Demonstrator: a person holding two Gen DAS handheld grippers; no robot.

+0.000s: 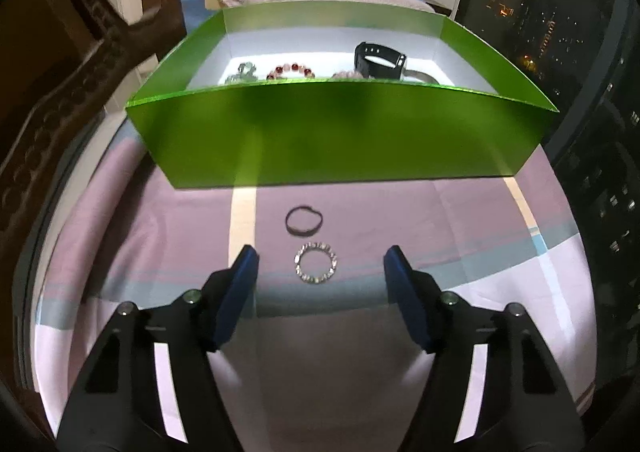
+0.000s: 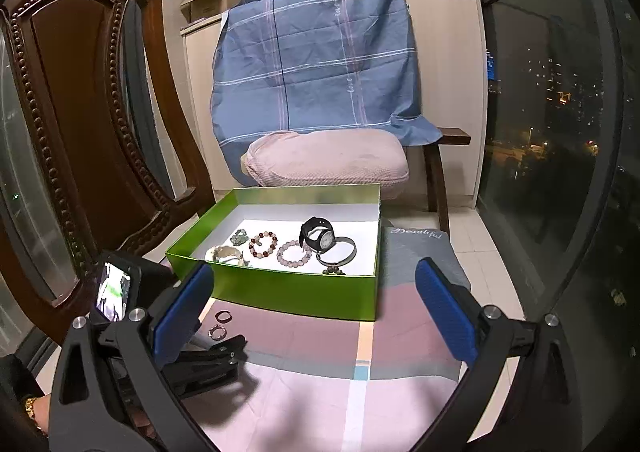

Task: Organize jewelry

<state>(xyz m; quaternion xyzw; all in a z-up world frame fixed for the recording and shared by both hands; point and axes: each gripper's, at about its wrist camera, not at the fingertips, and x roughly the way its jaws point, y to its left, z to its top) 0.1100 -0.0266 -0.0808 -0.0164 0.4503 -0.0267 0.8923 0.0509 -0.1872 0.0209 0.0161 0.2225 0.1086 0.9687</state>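
Left gripper [image 1: 320,264]: jaws apart, one pad on each side of the beaded ring [image 1: 316,263], neither touching it — nothing held.
Right gripper [image 2: 314,304]: jaws wide apart and empty, aimed at the green box [image 2: 280,292].
Loose pieces: the beaded ring and a thin dark ring [image 1: 303,219] lie on the pink cloth [image 1: 400,211], just in front of the box's near wall, close together but apart.
Already in the box: a black watch [image 2: 318,238], several bead bracelets [image 2: 263,244] and a metal bangle [image 2: 340,252].
Step in hand: likely closing on the beaded ring to lift it over the wall.
Risk — flat target: the ring lies low on soft fabric; the pads may pinch cloth, or slide over it.
Risk — neighbour: a skewed close could nudge the dark ring.
Risk — lift: a loose hold could drop the ring against the wall.
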